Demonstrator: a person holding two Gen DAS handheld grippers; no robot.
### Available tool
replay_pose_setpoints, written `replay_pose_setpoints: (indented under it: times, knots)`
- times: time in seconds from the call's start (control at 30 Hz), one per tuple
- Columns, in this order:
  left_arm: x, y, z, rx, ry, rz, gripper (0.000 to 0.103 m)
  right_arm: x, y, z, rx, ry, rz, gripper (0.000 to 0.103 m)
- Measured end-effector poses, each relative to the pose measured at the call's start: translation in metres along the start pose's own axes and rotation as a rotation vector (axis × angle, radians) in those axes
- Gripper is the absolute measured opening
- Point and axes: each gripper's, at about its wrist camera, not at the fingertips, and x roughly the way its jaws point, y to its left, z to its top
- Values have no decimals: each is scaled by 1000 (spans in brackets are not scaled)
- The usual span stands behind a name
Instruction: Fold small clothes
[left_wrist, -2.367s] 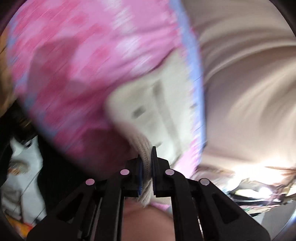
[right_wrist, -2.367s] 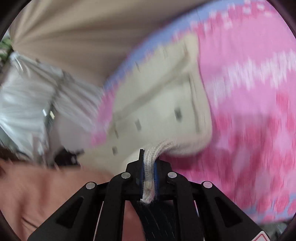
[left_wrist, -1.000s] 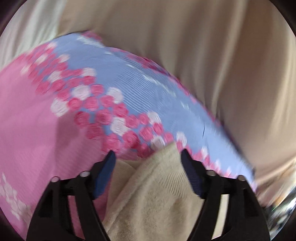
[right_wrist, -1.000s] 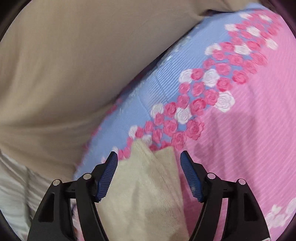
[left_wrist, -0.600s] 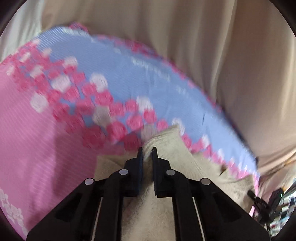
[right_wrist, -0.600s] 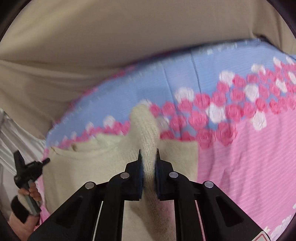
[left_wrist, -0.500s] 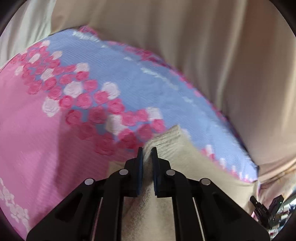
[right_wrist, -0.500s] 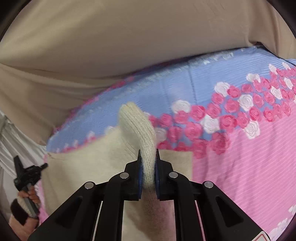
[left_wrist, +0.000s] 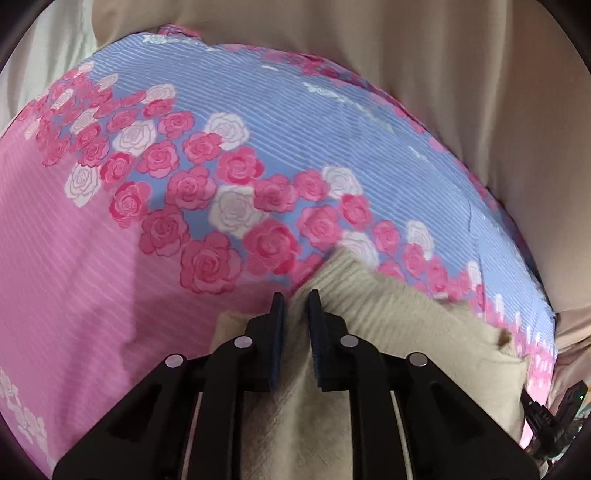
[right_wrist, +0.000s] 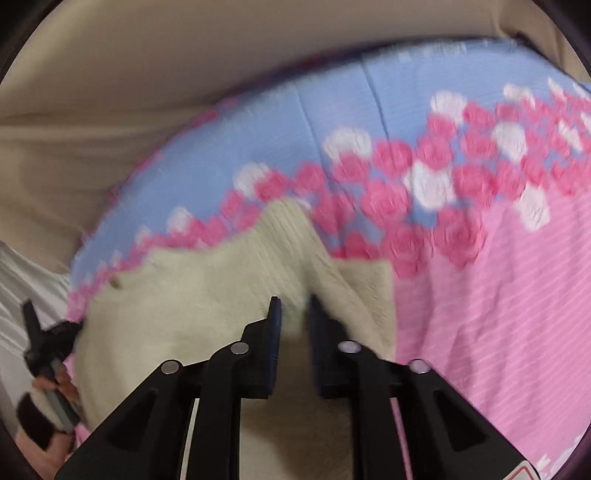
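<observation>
Left wrist view. Left gripper (left_wrist: 295, 300) angled down at the sheet (left_wrist: 74, 258); fingers (left_wrist: 276, 332) nearly together and just beginning to part, with a raised fold of the knit (left_wrist: 406, 332) between the pads. Cream, fuzzy body, ribbed band peaking just past the fingertips. Knit spread flat to the right, its far edge along the rose border where pink meets blue. Wide bare pink sheet to the left. Blue strip beyond the roses, then the sheet's far edge against beige cloth (left_wrist: 406, 55). Small dark spot near the knit's far right corner. Part of a dark tool at the lower right rim, too cut off to tell apart.

Right wrist view, blurred. Right gripper (right_wrist: 295, 303) also tilted down, fingers (right_wrist: 275, 325) closed on another raised fold of the same knit, ribbed ridge running up from the pads toward the roses. Knit lying leftward from there, its right edge straight against open pink sheet. At the knit's left end, a hand (right_wrist: 55, 384) on the other gripper's handle, just beside the sheet's edge. Beige cloth above.
</observation>
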Motion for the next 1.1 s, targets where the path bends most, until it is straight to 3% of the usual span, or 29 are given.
replay_pose_setpoints:
  times: [0.03, 0.13, 0.17, 0.2, 0.23, 0.27, 0.37, 0.47, 0.57, 0.6, 0.63, 0.67, 0.7, 0.8, 0.9, 1.03, 1.1]
  knots:
    - [-5, 3, 1, -22, -1, -5, 14, -10, -1, 2, 31, -11, 4, 10]
    - [-49, 24, -3, -109, -57, -126, 15, -59, -1, -6, 4, -95, 15, 32]
    - [-61, 29, -9, -112, -74, -133, 26, -74, -3, -15, -12, -115, 8, 45]
    - [-74, 38, -18, -119, -83, -132, 48, -83, -7, -24, -13, -119, 2, 52]
    - [-82, 44, -27, -130, -83, -128, 56, -89, -12, -35, -10, -109, -2, 62]
    - [-89, 55, -43, -153, -76, -131, 62, -92, -21, -51, -5, -77, -8, 64]
    - [-91, 76, -87, -212, 5, -143, 62, -86, -35, -90, 53, 15, -3, 64]
    - [-87, 79, -124, -252, 46, -167, 62, -73, -38, -128, 152, 79, 105, 64]
    - [-81, 76, -141, -274, 42, -152, 70, -65, -24, -139, 155, 39, 122, 74]
    - [-81, 72, -141, -259, 27, -134, 70, -63, -20, -138, 151, 24, 107, 74]
    - [-81, 67, -142, -238, 26, -107, 68, -63, -19, -135, 148, 16, 96, 63]
    - [-79, 61, -140, -215, 38, -101, 39, -58, -19, -129, 163, 44, 132, 29]
    - [-75, 59, -139, -211, 72, -121, 22, -59, -21, -127, 185, 45, 143, 29]
    - [-94, 66, -132, -283, 81, -200, 18, -93, -9, -116, 137, -11, 136, 22]
    - [-129, 70, -137, -276, 72, -251, 17, -136, -8, -115, 95, -31, 124, 20]
    - [-150, 84, -173, -266, 165, -226, 18, -165, -20, -152, 59, 37, 62, 20]
    - [-147, 93, -204, -239, 220, -171, 18, -160, -37, -180, 62, 99, 20, 21]
